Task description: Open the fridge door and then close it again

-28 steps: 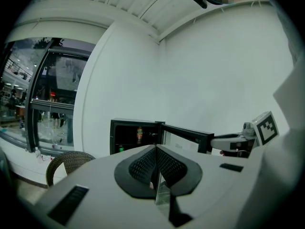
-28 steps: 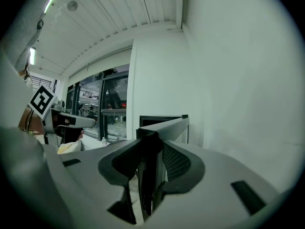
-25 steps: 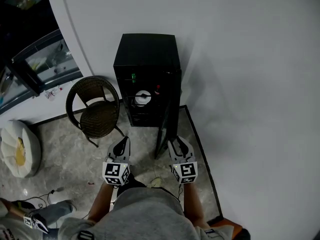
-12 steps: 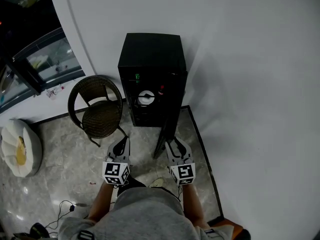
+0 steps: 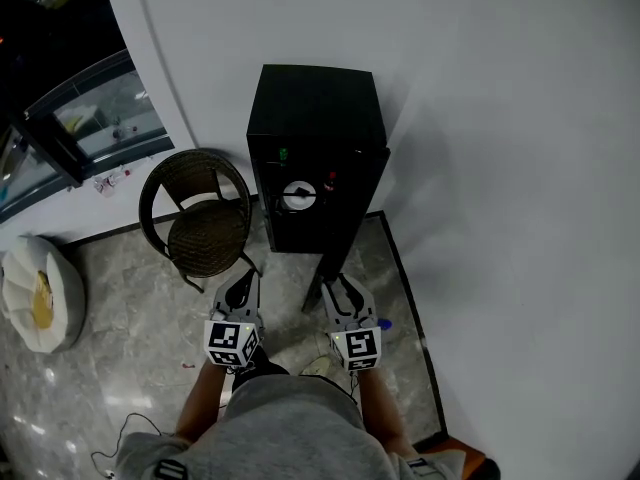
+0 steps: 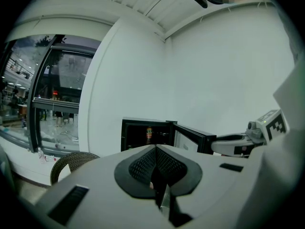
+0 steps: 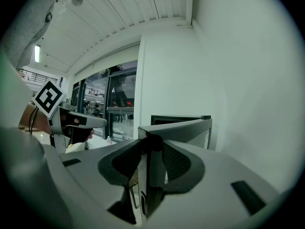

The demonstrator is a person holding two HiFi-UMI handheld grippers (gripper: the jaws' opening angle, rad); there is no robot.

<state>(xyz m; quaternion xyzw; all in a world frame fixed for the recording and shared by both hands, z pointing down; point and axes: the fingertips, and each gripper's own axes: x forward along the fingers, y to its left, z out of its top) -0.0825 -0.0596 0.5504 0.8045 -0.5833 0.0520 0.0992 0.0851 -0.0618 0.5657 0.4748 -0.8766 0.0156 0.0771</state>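
Head view, nearest first: the person's grey top (image 5: 290, 428) fills the lower edge, and both forearms reach forward over the marble floor (image 5: 150, 318), each holding a gripper with its marker cube toward the camera. The left gripper (image 5: 243, 286) hangs free over the floor with its jaws pressed together on nothing; its own view shows the two dark ribbed pads meeting at their tips with only air ahead of them. Just to its right, the right gripper (image 5: 337, 290) meets the free edge of the fridge door (image 5: 338, 253). The right gripper view shows that edge standing upright between the two jaws, a pad on each face of the panel, so the jaws are pinching the door.

The door stands swung well out from the cabinet and points back toward the person, seen nearly edge-on from above. A small blue thing (image 5: 385, 323) lies on the floor beside the right gripper.

Beyond the grippers, the black mini fridge (image 5: 318, 103) stands on the floor against the white wall (image 5: 500, 168), its front open. Inside, a white round item (image 5: 298, 196) sits on a shelf, and the left gripper view shows a can (image 6: 149, 134) deeper in.

A dark wicker chair (image 5: 200, 230) stands just left of the fridge. Farther left lie a white cushion (image 5: 35, 296) with a yellow patch and, behind it, a glass front (image 5: 90, 118).
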